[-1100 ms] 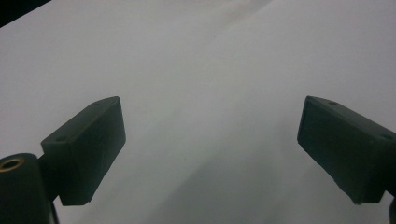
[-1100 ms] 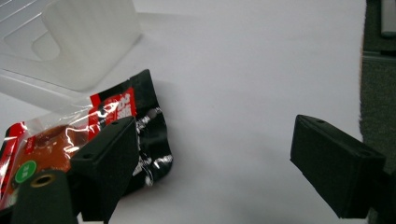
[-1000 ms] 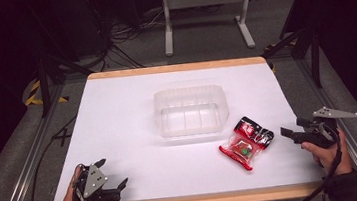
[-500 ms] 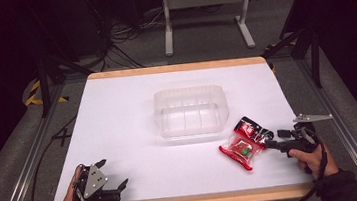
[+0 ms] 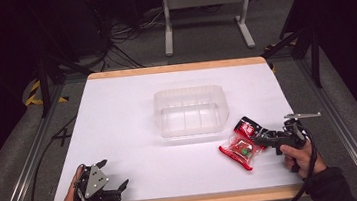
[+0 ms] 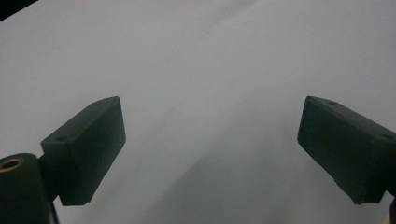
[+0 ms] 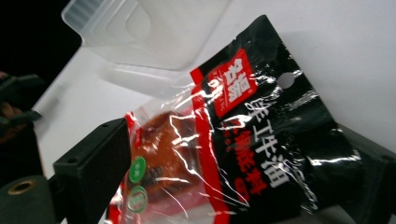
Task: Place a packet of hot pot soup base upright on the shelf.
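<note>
The right gripper (image 5: 263,140) has its jaws parted around a red-and-black snack packet (image 7: 224,140), straddling it without clamping, probably ready to close. Just beyond the packet sits a clear plastic tub (image 5: 191,111) (a likely destination). The left gripper (image 5: 114,186) rests idle, jaws spread over bare white table (image 6: 210,70).

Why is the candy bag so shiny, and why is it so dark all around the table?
In the right gripper view the snack packet has white streaks of glare on its crinkly plastic. In the high view the lamp lights the white table while the floor around it stays dim. In the left gripper view the table looks grey and a bit blurry.
</note>
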Demonstrator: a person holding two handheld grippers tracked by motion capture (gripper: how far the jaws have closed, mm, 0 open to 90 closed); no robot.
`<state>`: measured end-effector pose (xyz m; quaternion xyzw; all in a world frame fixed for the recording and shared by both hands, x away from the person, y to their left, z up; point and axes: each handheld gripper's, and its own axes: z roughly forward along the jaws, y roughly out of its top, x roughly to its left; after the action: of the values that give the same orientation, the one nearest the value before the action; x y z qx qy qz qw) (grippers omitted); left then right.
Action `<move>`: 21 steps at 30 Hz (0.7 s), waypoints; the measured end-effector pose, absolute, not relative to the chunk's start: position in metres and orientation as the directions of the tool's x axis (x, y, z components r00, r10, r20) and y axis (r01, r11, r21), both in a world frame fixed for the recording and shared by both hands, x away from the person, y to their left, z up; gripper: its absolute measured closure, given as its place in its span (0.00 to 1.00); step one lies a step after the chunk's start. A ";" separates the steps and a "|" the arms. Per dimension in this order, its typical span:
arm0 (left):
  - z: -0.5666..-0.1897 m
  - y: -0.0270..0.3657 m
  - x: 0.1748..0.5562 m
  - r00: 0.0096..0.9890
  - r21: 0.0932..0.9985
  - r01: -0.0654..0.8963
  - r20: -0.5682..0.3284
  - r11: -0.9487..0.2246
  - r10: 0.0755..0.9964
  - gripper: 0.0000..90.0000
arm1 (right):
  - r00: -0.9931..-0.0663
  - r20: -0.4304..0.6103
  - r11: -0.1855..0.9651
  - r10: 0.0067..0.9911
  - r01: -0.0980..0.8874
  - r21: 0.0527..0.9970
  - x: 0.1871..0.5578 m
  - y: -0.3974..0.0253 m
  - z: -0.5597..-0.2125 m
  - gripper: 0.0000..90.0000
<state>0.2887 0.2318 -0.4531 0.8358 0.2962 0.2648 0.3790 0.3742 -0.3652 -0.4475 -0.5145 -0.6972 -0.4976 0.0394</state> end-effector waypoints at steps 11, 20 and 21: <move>-0.453 0.232 0.289 0.685 0.787 0.295 0.222 -0.542 0.694 0.09 | -0.470 0.595 -0.065 0.652 0.747 0.661 0.379 -0.347 -0.450 0.65; -0.453 0.232 0.289 0.684 0.786 0.295 0.223 -0.543 0.694 0.09 | -0.546 0.533 -0.061 0.647 0.659 0.750 0.370 -0.345 -0.439 0.99; -0.453 0.232 0.288 0.684 0.785 0.294 0.226 -0.545 0.694 0.09 | -0.555 0.526 -0.057 0.644 0.650 0.757 0.368 -0.345 -0.437 1.00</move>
<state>0.2884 0.2321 -0.4529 0.8375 0.2947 0.2668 0.3749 0.3683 -0.3449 -0.4373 -0.4715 -0.6866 -0.5534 0.0027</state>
